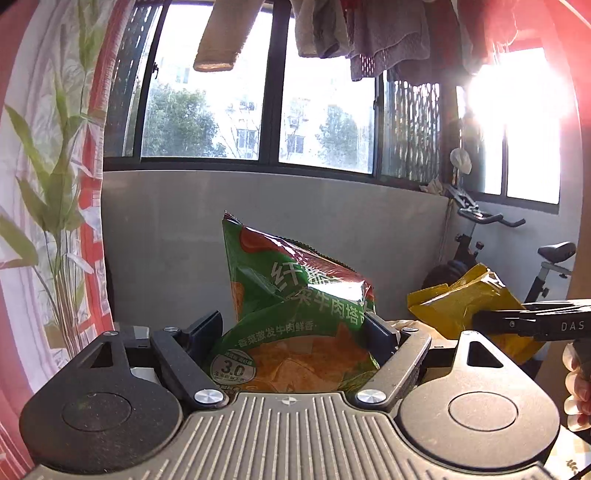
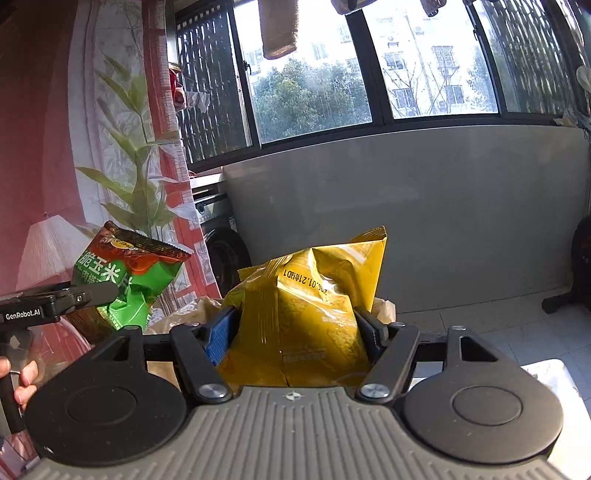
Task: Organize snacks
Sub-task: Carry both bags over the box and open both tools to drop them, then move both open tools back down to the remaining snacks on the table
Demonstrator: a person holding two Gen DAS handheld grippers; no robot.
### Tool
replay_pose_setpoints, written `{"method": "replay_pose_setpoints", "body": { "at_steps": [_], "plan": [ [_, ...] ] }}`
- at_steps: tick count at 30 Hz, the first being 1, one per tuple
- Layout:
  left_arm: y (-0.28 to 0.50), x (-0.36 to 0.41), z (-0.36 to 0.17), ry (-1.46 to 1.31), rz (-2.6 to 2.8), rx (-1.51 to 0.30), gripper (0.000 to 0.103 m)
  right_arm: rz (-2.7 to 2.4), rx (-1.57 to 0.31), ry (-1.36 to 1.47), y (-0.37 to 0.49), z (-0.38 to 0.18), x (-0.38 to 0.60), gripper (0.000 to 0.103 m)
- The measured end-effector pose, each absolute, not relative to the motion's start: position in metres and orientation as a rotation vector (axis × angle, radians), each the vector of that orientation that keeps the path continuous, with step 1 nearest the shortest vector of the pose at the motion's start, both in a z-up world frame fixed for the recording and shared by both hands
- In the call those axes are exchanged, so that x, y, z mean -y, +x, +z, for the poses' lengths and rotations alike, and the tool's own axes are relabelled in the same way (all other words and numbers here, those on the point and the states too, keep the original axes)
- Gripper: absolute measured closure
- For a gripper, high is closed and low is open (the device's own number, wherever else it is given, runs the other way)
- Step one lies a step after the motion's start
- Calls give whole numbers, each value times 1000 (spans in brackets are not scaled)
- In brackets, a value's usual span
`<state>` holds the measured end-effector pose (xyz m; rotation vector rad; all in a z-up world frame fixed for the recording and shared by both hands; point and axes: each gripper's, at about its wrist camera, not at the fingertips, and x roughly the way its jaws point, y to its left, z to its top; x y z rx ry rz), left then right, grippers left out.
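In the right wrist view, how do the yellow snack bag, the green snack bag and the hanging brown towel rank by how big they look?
1. Yellow snack bag, though it is nearest the camera.
2. Green snack bag.
3. Brown towel, cut off by the frame's top edge and farther away, so its true size is unsure.

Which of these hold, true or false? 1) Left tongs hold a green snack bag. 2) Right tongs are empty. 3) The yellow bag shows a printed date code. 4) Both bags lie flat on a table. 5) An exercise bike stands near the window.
1) True: the left tongs are closed on the green snack bag.
2) False: the right tongs grip the yellow bag.
3) True: a date code is printed near its upper part in the right wrist view.
4) False: both bags are held up in the tongs, with the grey wall behind them.
5) True: the exercise bike stands by the window.
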<state>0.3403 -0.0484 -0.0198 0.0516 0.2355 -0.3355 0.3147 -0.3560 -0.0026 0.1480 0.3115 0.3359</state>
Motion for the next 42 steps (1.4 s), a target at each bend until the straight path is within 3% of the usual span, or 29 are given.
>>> {"method": "replay_pose_setpoints", "body": {
  "at_steps": [10, 15, 18, 22, 25, 32, 42],
  "plan": [
    [417, 90, -50, 196, -272, -430, 18, 303, -453, 55, 385, -37, 305, 32],
    [424, 72, -54, 127, -283, -441, 8, 319, -495, 94, 392, -47, 304, 23],
    [418, 57, -53, 82, -303, -450, 8, 323, -495, 87, 386, -47, 307, 23],
    [401, 41, -52, 70, -316, -415, 7, 363, -466, 113, 372, -42, 317, 10],
    [379, 31, -44, 91, -296, -350, 4, 382, -431, 113, 357, -40, 324, 6],
    [333, 2, -33, 65, -257, -284, 0, 397, -338, 132, 313, -35, 352, 1],
    [288, -42, -62, -58, -151, -272, 0, 336, -288, 95, 272, -57, 374, 0]
  ]
}}
